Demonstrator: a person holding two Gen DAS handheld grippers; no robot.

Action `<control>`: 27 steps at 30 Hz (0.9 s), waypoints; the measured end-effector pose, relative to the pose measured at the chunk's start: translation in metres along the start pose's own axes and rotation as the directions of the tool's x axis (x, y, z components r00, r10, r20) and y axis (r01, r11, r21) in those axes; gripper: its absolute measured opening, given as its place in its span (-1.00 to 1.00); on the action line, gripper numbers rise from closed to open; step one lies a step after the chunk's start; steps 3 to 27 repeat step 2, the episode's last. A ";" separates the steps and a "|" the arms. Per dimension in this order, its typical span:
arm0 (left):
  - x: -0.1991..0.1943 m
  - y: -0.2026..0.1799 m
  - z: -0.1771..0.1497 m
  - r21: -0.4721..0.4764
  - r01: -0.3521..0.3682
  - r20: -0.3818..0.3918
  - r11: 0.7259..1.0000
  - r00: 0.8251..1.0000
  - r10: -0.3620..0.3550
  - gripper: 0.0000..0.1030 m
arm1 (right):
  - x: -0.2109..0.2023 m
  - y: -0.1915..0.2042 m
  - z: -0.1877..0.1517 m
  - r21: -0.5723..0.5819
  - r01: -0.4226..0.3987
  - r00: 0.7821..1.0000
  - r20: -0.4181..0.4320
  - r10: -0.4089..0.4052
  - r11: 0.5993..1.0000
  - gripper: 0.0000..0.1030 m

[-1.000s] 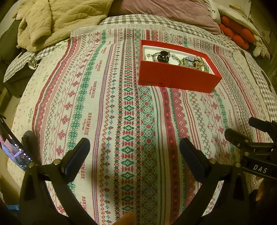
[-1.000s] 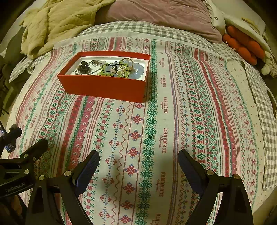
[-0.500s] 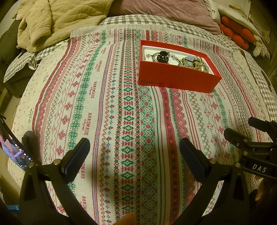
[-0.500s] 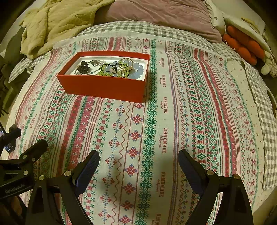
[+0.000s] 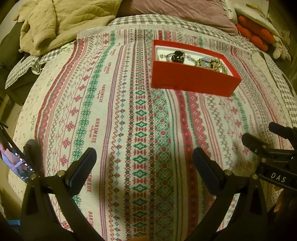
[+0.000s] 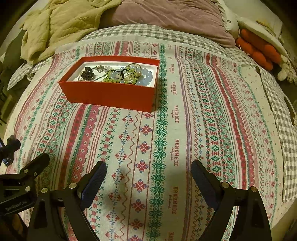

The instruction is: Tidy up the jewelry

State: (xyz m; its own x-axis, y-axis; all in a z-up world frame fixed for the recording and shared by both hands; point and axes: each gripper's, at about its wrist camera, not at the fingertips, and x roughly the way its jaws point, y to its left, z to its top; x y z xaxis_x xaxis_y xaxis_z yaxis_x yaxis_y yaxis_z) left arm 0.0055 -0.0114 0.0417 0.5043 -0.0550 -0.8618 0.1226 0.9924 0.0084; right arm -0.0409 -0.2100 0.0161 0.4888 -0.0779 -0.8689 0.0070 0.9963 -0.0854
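Jewelry [image 5: 193, 58] tangled inside red box [image 5: 191, 81] on patterned bedspread [image 5: 115, 118], well ahead of left gripper [image 5: 143, 163], jaws wide, empty. Right view: beads [image 6: 118, 74] heaped at box's right end; right gripper [image 6: 148, 173] wide, empty. Best approached from above, one strand singled out.

left tongs [image 5: 144, 161]: spread wide, empty | right tongs [image 6: 148, 172]: spread wide (side by side, both low)

The red cardboard box [image 6: 111, 94] sits on the patterned woven bedspread [image 6: 167, 148], with tangled bead jewelry [image 6: 118, 75] inside; behind lie a beige blanket [image 6: 61, 24] left, and apparently a mauve pillow [image 6: 167, 14] right.
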 end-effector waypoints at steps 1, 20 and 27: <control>0.001 0.001 -0.001 0.000 -0.004 0.004 1.000 1.000 0.004 0.99 | 0.003 0.001 -0.001 0.004 0.003 1.000 0.012 -0.004 1.000 0.81; 0.003 0.001 -0.004 -0.002 -0.007 0.017 1.000 1.000 0.007 0.99 | 0.004 0.002 -0.002 0.007 0.005 1.000 0.019 -0.005 1.000 0.81; 0.003 0.001 -0.004 -0.002 -0.007 0.017 1.000 1.000 0.007 0.99 | 0.004 0.002 -0.002 0.007 0.005 1.000 0.019 -0.005 1.000 0.81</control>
